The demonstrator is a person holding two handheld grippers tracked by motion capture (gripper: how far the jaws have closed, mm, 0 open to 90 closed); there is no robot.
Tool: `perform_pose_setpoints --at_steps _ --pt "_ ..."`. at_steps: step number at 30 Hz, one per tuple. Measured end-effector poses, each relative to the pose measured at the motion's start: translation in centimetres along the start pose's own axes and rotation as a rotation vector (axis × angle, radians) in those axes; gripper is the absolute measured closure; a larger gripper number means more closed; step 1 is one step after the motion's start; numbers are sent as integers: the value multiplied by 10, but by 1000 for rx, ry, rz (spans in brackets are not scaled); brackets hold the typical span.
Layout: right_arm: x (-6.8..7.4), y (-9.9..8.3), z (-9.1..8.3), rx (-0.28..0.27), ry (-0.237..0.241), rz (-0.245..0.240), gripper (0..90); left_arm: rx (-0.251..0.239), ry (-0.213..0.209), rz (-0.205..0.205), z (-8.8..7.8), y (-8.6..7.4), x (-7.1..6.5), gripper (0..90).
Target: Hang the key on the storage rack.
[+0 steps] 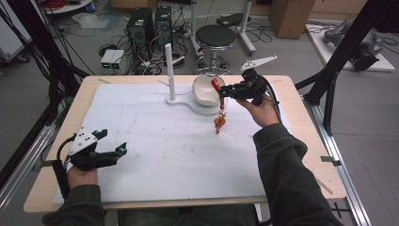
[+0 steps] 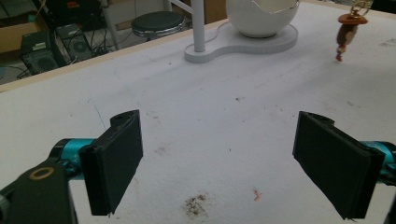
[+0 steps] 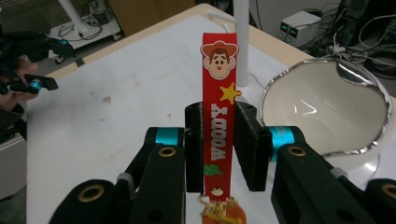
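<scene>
In the high view the right tongs (image 1: pixel 225 92) hang above the far right part of the worktop (image 1: pixel 141 141), just beside the white bowl (image 1: pixel 206 90), clenched on a red strap (image 1: pixel 216 85) whose upper end rises beside the bowl's rim while a small orange charm (image 1: pixel 219 121) dangles below the tongs, clear of the white surface; the bowl sits on a flat white base (image 1: pixel 197 107) from which a white post (image 1: pixel 170 70) stands upright. The left tongs (image 1: pixel 113 151) lie low over the near left part of the worktop, well apart from the strap, released, with nothing between their jaws. In the left gripper view the two black jaws stand wide apart over bare, lightly stained white surface; farther off the base (image 2: pixel 243 44) with the post (image 2: pixel 198 23) and the bowl (image 2: pixel 261 16) shows, and to the right of it the charm (image 2: pixel 346 35) hangs in the air. In the right gripper view the jaws press from both sides on the strap (image 3: pixel 218 112), which stands upright between them and bears a cartoon cowboy face, a yellow star and white lettering; the charm (image 3: pixel 219 212) shows just under the jaws, the bowl (image 3: pixel 322 107) lies open to the right, the post (image 3: pixel 241 42) rises behind the strap, and the left tongs (image 3: pixel 39 84) show far off at the left edge
</scene>
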State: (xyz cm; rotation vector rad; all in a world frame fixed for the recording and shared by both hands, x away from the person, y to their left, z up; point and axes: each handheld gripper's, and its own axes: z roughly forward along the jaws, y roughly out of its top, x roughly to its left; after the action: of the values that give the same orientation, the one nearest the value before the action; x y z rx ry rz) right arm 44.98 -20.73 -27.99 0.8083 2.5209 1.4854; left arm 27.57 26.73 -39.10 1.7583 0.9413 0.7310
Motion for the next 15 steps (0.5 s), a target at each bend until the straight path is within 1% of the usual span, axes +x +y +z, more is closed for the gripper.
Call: perform_pose_setpoints --at_steps 2,4,5,10,12,13,14,15 --pt "3 8 5 -9 12 -7 747 0 -1 0 0 0 0 164" --pt "4 9 6 -5 16 -7 747 -1 0 1 0 0 0 164" --pt "5 13 10 -13 21 -20 747 -2 -1 -2 0 0 0 164" --pt "10 23 21 -20 47 -21 748 -1 1 2 -1 0 0 164" --pt "11 25 23 -18 52 -19 748 -3 0 1 -1 0 0 164" --pt "12 28 27 -23 54 -33 748 -1 2 1 -1 0 0 164" --pt "12 28 27 -23 54 -33 748 -2 0 1 -1 0 1 164" --pt "14 32 30 -20 60 -32 748 -2 -2 0 -1 0 0 164"
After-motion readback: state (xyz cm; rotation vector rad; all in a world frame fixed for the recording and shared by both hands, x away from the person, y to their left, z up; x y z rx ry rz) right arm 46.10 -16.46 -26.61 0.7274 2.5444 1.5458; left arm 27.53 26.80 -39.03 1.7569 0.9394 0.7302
